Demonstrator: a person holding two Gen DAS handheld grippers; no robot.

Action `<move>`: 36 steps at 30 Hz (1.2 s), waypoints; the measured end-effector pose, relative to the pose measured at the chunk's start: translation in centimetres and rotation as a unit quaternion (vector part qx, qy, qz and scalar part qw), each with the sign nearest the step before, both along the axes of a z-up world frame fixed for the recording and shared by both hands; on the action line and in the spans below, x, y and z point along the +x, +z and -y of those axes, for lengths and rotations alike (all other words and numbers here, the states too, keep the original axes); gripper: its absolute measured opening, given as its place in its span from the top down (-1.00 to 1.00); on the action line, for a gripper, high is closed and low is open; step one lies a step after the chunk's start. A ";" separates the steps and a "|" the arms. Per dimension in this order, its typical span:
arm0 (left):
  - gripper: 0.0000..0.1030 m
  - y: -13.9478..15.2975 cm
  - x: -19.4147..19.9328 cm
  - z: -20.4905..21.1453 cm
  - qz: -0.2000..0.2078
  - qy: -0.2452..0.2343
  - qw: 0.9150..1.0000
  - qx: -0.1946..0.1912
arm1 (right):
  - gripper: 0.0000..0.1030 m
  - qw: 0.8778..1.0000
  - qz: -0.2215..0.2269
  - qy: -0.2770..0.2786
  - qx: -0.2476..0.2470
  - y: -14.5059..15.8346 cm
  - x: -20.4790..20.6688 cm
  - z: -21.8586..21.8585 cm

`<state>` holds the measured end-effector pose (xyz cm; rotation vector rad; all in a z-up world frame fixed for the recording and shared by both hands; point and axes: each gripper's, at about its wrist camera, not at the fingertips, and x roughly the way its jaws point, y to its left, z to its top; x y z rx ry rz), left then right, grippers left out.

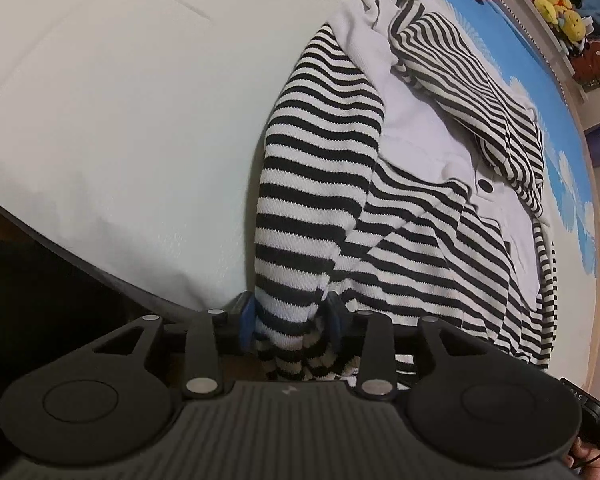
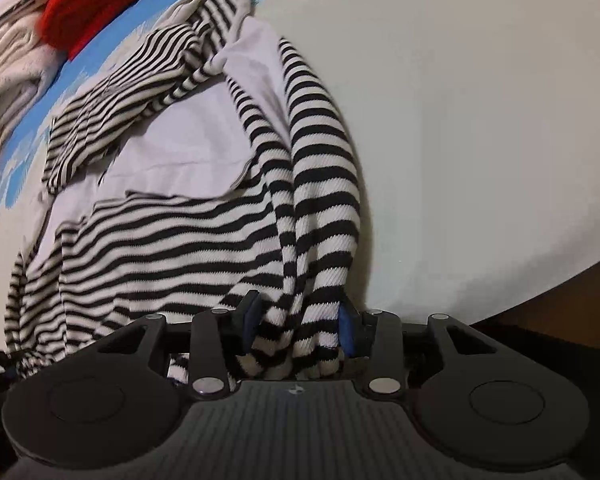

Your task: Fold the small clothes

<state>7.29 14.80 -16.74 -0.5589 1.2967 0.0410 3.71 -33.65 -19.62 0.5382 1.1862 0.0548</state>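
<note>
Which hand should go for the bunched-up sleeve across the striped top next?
Left, probably. The left hand-held gripper stands open around a single sleeve and should lift clear; the right hand-held gripper has two folds crowded between its pads. The bunched sleeve looks equally far from both.

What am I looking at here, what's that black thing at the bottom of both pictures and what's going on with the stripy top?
The black thing is a hand-held gripper, a two-fingered clamp carried by a person, one in each hand. Each picture comes from a wide-angle camera on one gripper, looking along its fingers.

A black-and-white striped top lies on a pale bed sheet, with a red garment further back.

The left gripper has striped fabric between its blue pads, and so does the right gripper. Both sets of jaws stand partly open, so the cloth sits between them rather than being squeezed.
</note>
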 end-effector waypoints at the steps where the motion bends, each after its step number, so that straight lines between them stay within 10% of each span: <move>1: 0.20 0.0 -0.1 0.0 0.000 0.000 1.000 -0.001 | 0.20 1.000 -0.001 -0.001 0.002 0.0 -0.1 0.0; 6: 0.20 0.1 0.0 0.3 0.003 -0.013 1.000 0.008 | 0.40 1.000 -0.002 -0.008 0.007 0.0 -0.2 0.2; 10: 0.76 0.7 0.1 0.8 0.023 -0.031 0.999 0.020 | 0.75 1.000 0.008 -0.020 0.018 0.3 -0.4 0.7; 13: 0.82 2.3 0.2 1.2 0.052 -0.052 0.997 0.032 | 0.83 0.998 0.033 -0.047 0.033 1.3 -0.7 1.6; 28: 0.84 20.2 -5.6 -0.4 0.199 -0.167 0.965 0.019 | 0.87 0.971 0.203 -0.036 0.121 17.3 -8.1 5.8; 36: 0.85 15.1 0.7 -2.5 0.125 -0.136 0.982 -0.039 | 0.87 0.980 0.163 -0.026 0.112 16.1 -4.4 5.2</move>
